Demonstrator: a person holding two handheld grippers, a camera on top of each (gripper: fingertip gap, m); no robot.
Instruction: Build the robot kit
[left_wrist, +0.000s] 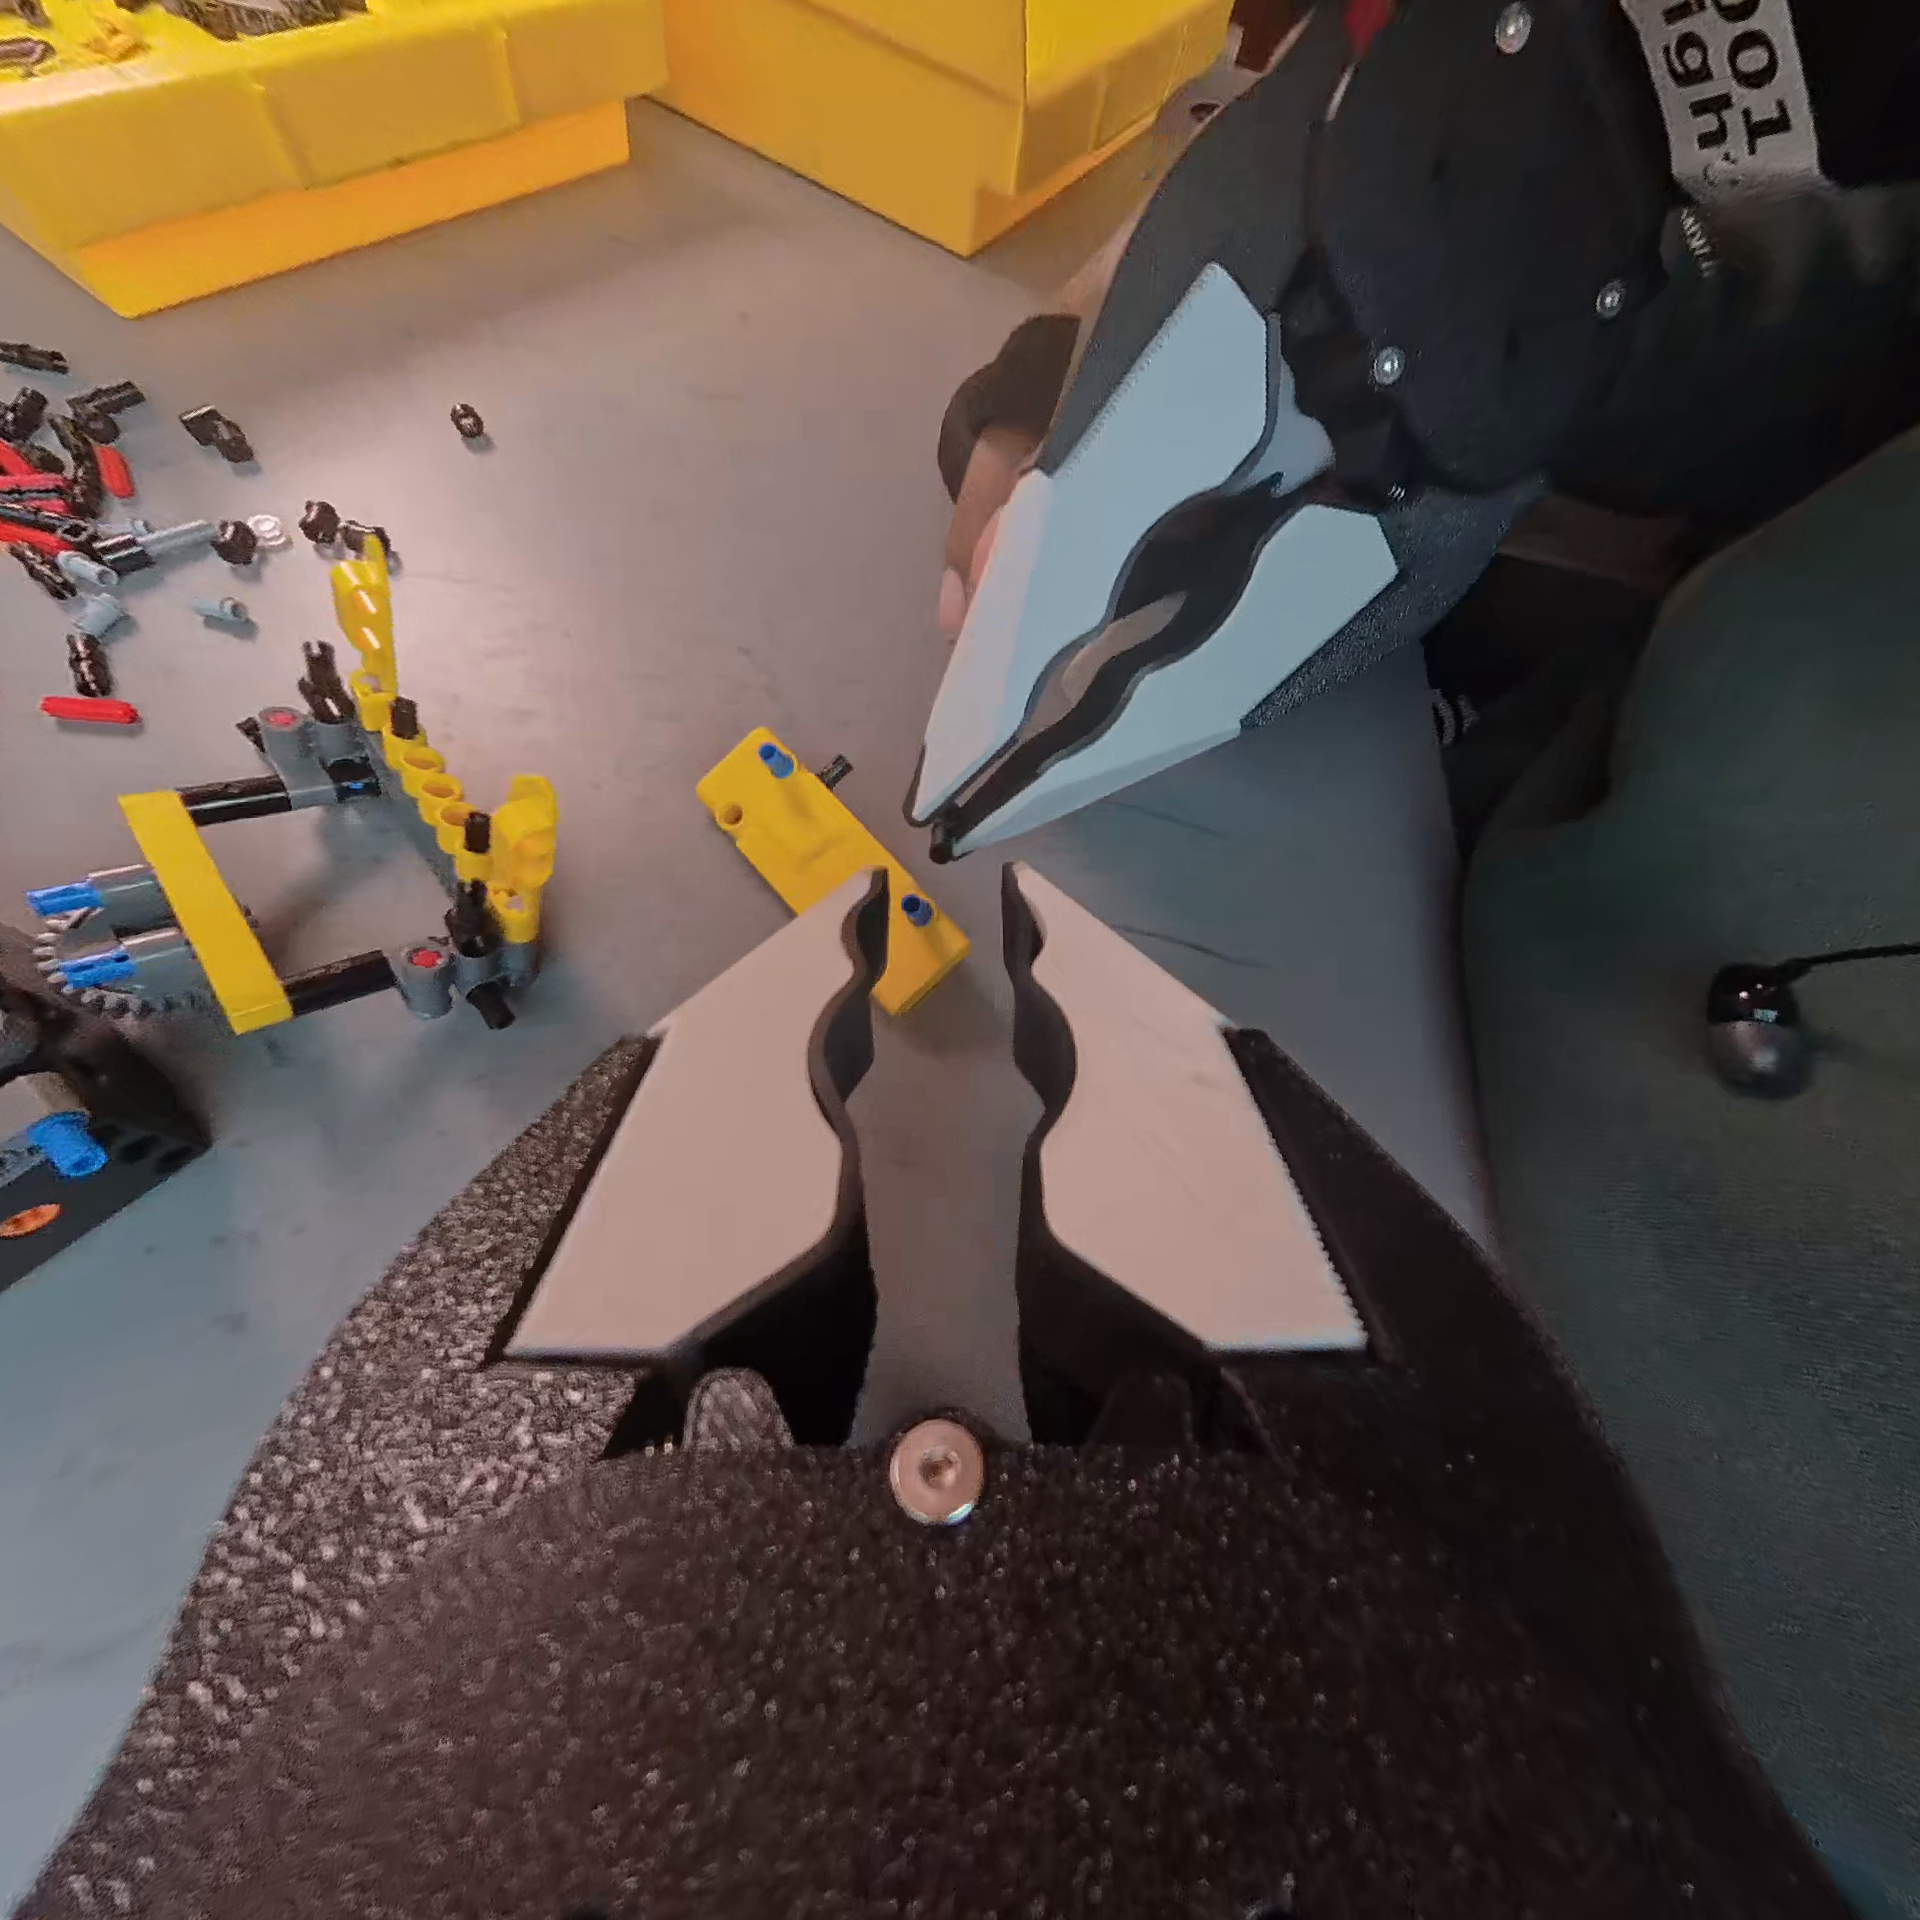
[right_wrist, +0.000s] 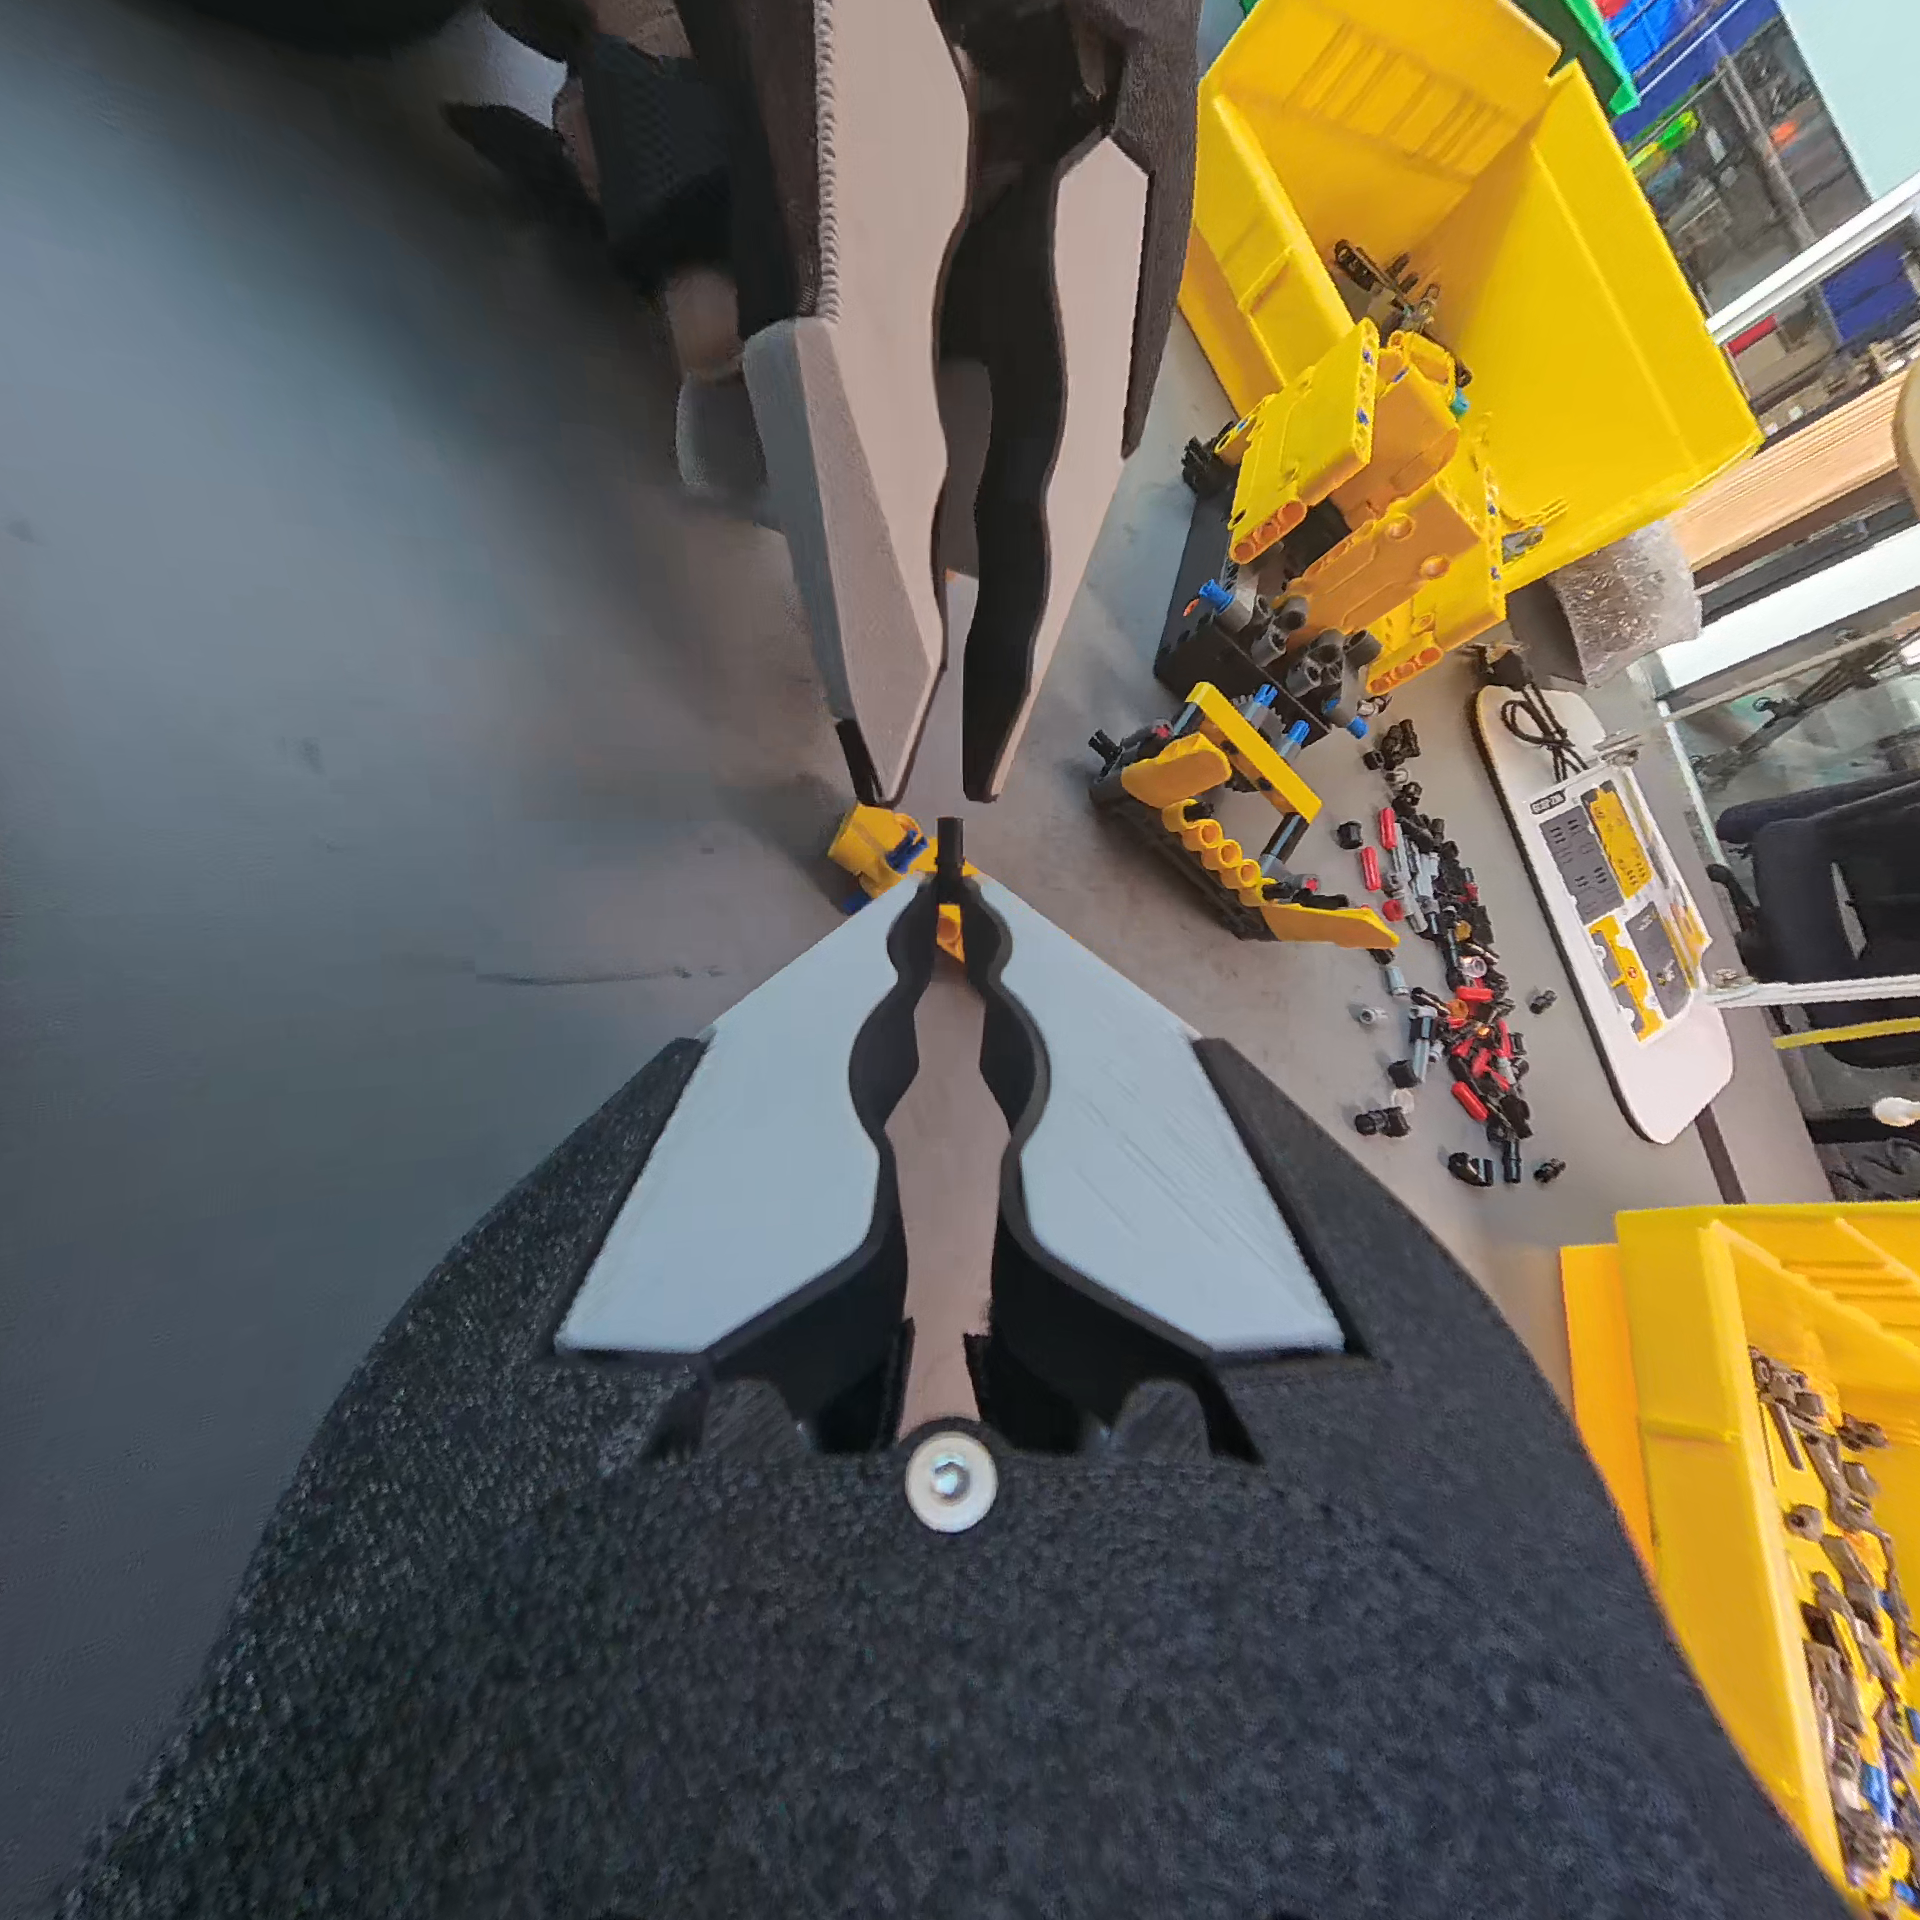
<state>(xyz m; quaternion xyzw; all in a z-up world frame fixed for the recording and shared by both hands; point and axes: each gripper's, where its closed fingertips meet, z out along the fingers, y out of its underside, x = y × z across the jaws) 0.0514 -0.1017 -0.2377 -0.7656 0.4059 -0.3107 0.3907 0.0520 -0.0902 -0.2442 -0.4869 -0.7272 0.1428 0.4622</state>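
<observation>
A yellow brick beam (left_wrist: 805, 831) with blue pins lies flat on the grey table (left_wrist: 644, 499). My left gripper (left_wrist: 945, 883) is open and empty. Its left fingertip (left_wrist: 821, 956) stands over the beam's near end, and whether it touches is unclear. My right gripper (right_wrist: 951, 888) is shut on a small black pin (right_wrist: 949, 840), holding it just above the beam (right_wrist: 878, 844). In the left wrist view the right gripper (left_wrist: 940, 836) comes in from the upper right, its tip close to the beam's right edge. In the right wrist view the left gripper (right_wrist: 925, 788) points in from the top.
A part-built yellow and grey brick frame (left_wrist: 343, 862) and a scatter of small pins (left_wrist: 73, 520) lie to the left. Yellow bins (left_wrist: 312, 135) stand at the back. In the right wrist view there are a yellow model (right_wrist: 1371, 520), an instruction sheet (right_wrist: 1600, 914) and a parts bin (right_wrist: 1766, 1507). The grippers are tip to tip, or close to it.
</observation>
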